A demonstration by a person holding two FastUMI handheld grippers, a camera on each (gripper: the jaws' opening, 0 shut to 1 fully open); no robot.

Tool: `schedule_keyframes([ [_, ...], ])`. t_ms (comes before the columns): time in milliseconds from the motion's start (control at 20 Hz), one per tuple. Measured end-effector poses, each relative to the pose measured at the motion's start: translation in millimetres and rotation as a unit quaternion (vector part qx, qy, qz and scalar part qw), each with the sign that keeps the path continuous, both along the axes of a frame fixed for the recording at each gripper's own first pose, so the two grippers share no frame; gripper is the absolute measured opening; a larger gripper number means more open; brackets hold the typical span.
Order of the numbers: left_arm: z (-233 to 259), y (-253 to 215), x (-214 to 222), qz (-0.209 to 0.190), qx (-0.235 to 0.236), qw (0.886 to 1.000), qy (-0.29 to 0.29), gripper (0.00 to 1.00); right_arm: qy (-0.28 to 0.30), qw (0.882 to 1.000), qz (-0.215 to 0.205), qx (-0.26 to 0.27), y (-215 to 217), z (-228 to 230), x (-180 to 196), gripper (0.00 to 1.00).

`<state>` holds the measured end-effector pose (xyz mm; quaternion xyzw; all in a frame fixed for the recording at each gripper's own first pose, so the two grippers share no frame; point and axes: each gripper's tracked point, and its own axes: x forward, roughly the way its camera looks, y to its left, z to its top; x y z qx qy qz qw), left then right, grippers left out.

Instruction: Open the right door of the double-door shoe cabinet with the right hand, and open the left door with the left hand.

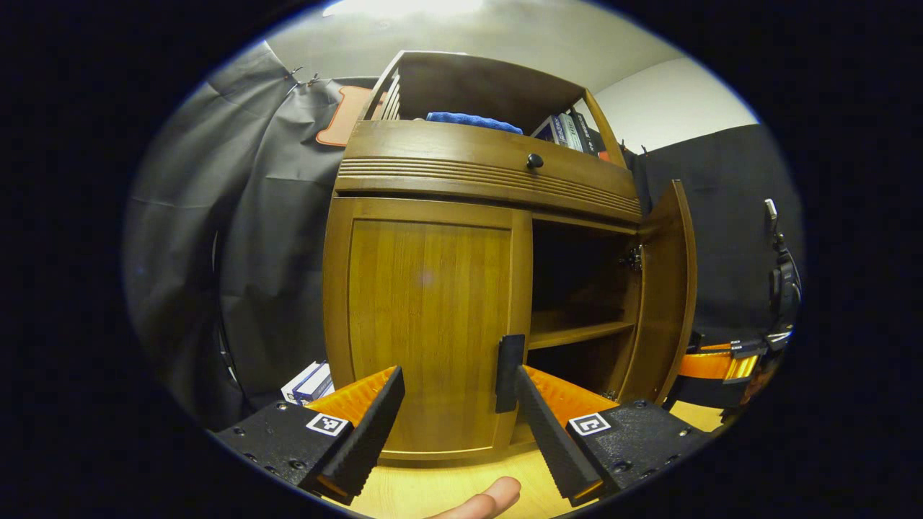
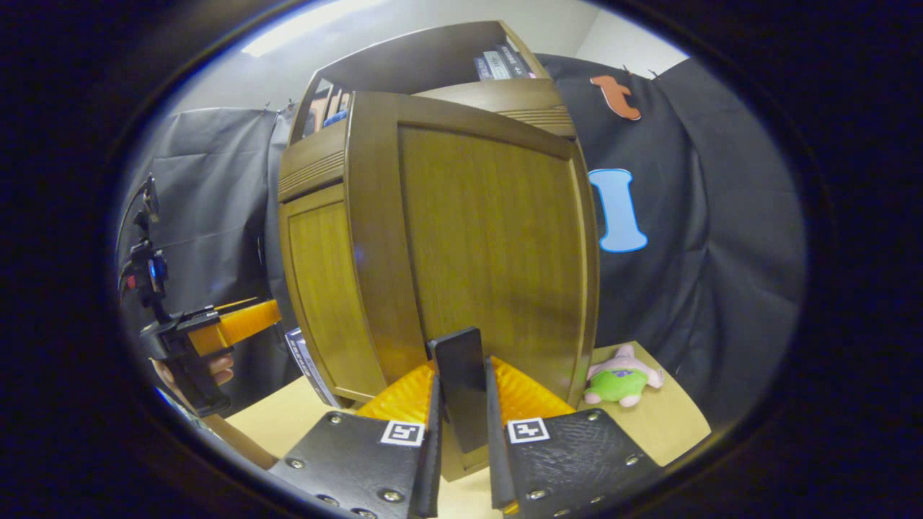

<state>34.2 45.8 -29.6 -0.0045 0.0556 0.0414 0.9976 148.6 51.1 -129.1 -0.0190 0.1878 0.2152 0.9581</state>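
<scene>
Left gripper view: right door (image 1: 667, 288) ajar.

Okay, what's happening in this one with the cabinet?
A person works a wooden shoe cabinet with tongs in each hand. The right tongs are shut on the right door's handle, and that right door stands swung open. The left tongs are open in front of the closed left door, near its handle.

Cabinet (image 1: 433, 303): we see it standing on the counter (image 1: 447, 483).
Towel (image 1: 472, 120): in the cabinet's top shelf.
Books (image 1: 570, 132): right of the towel.
Plush toy (image 2: 620, 376): on the counter, right of the cabinet.
</scene>
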Motion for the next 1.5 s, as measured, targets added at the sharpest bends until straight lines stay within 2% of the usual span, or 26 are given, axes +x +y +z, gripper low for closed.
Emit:
schedule_keyframes([
  [100,-1,-4,0,-0.001,0.005,1.0,0.0,0.95,-0.003,1.0,-0.005,-0.002,-10,3,-4,0.28],
  [150,0,-4,0,0.0,0.008,1.0,-0.001,0.92,-0.005,1.0,-0.006,-0.002,-14,5,-5,0.28],
  [300,0,-8,0,-0.001,0.015,1.0,-0.002,0.92,-0.004,1.0,-0.016,0.012,-20,6,-7,0.28],
  [450,-2,-8,1,-0.001,0.016,1.0,-0.001,0.92,-0.019,1.0,-0.024,-0.003,-28,9,-7,0.28],
  [600,-4,-8,2,0.0,0.014,1.0,0.003,0.92,-0.013,0.999,-0.044,0.005,-41,12,-10,0.28],
  [950,-4,-13,3,-0.006,0.018,1.0,0.001,0.92,-0.023,0.998,-0.061,-0.019,-72,9,-12,0.27],
  [1000,-4,-14,3,-0.007,0.019,1.0,0.001,0.92,-0.028,0.997,-0.069,-0.027,-80,8,-10,0.24],
  [1050,-3,-14,3,-0.007,0.02,1.0,-0.001,0.92,-0.04,0.994,-0.095,-0.047,-99,14,-13,0.27],
  [1100,-4,-15,3,-0.007,0.02,1.0,0.0,0.92,-0.051,0.992,-0.108,-0.046,-107,14,9,0.03],
  [1150,-5,-16,3,-0.009,0.02,1.0,0.0,0.92,-0.058,0.989,-0.125,-0.059,-126,17,0,0.0],
  [1200,-6,-17,4,-0.01,0.021,1.0,0.001,0.92,-0.069,0.984,-0.142,-0.077,-145,21,2,0.02],
  [1300,-8,-20,5,-0.011,0.025,1.0,0.003,0.92,-0.055,0.99,-0.119,-0.047,-149,20,3,0.01],
  [1500,-12,-28,7,-0.014,0.033,0.999,0.005,0.92,-0.054,0.992,-0.098,-0.057,-174,20,15,0.01],
])
